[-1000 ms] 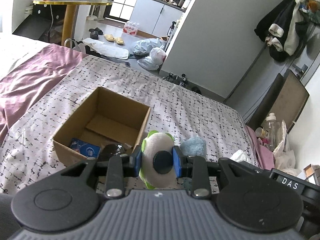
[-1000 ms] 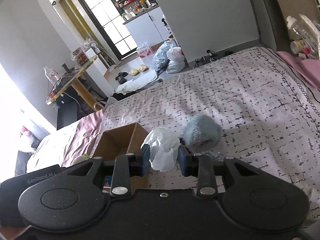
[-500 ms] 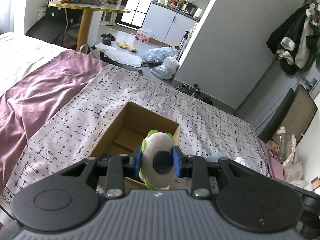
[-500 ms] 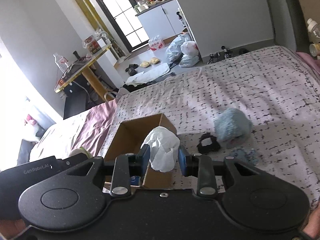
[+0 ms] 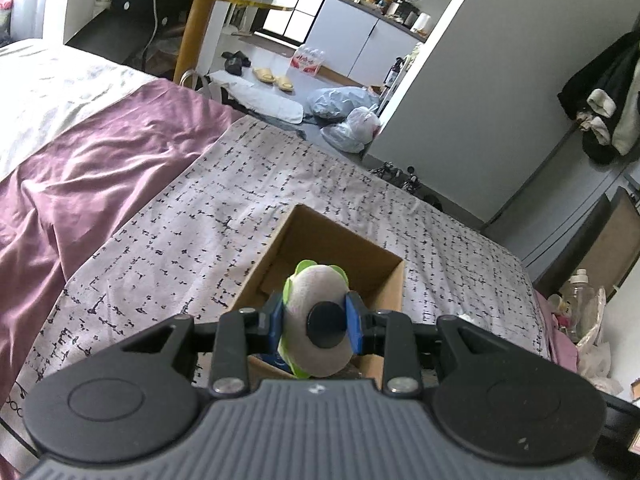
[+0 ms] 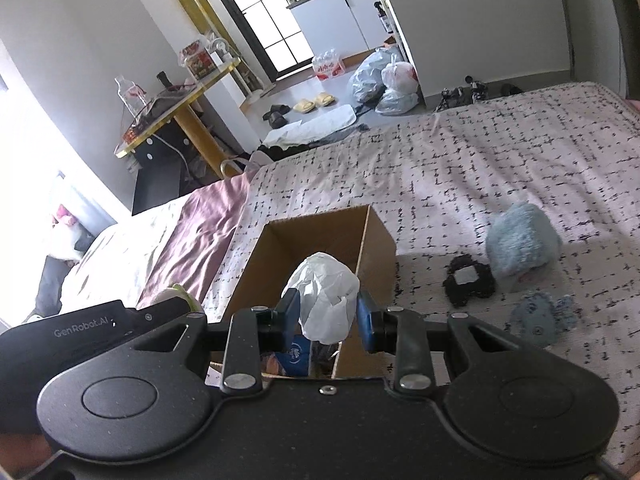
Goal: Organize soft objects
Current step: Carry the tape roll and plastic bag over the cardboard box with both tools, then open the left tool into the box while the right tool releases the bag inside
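An open cardboard box [image 5: 384, 276] [image 6: 376, 240] stands on the patterned bedspread. My left gripper [image 5: 316, 322] is shut on a grey and green plush toy [image 5: 316, 296] and holds it over the box's near edge. My right gripper [image 6: 328, 316] is shut on a white plastic bag [image 6: 326, 300] and holds it over the box. A blue packet [image 6: 296, 354] lies inside the box. A fluffy light blue toy [image 6: 520, 244], a black soft item [image 6: 468, 280] and a small blue cloth [image 6: 540, 316] lie on the bed right of the box.
A purple sheet [image 5: 92, 176] covers the bed's left side. Beyond the bed's far edge are a round yellow table [image 5: 208, 8], slippers [image 6: 316, 102] and filled bags [image 6: 384, 80] on the floor. Bottles and clutter [image 5: 580, 300] sit at the bed's right side.
Both grippers have moved left and forward with their loads, from beside the box to over it. The blue toy has slid out of the left wrist view.
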A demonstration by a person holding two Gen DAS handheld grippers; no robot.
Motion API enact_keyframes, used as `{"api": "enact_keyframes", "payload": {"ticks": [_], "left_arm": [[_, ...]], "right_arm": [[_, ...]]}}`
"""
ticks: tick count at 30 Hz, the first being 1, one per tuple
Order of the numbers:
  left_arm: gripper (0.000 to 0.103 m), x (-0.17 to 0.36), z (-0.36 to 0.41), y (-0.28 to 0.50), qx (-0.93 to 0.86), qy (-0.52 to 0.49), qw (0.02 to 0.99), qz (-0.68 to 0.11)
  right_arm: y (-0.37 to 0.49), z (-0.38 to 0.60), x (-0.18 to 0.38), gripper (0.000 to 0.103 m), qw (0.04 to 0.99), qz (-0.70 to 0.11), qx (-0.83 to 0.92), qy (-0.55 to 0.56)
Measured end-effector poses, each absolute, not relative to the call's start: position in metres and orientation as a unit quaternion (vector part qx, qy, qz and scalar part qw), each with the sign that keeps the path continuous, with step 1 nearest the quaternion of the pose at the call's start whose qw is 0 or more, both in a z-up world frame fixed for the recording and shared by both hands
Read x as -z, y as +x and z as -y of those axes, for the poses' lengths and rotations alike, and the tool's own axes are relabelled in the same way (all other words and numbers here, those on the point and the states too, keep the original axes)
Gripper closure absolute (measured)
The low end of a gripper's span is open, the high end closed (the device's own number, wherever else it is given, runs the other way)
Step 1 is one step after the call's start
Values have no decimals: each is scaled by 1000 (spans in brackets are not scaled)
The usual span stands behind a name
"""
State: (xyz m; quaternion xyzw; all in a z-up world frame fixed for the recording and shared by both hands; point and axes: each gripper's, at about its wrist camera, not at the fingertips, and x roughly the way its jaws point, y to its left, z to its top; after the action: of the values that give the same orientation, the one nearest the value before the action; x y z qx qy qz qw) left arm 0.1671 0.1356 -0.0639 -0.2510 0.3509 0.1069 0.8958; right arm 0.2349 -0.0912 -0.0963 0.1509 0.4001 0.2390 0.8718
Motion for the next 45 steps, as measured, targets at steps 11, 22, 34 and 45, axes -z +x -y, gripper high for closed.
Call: {"api": "enact_keyframes", "payload": {"ticks": [11,22,34,45], "left_arm": [[72,91,-155,200,-105,-264,881,-379],[65,118,-160,228,-108,-266,866,-410],[53,112,-181,218,-140,-280,860,-404],[41,91,-181,196,-158,-266,862,-402]], "right_arm": [[254,61,111,72,860,-426,-246,137],[274,40,129,72,850,-450,-248,116],[280,26,132,72,844,-458,-253,120],[275,35,122,28,839,-445,-264,169]]}}
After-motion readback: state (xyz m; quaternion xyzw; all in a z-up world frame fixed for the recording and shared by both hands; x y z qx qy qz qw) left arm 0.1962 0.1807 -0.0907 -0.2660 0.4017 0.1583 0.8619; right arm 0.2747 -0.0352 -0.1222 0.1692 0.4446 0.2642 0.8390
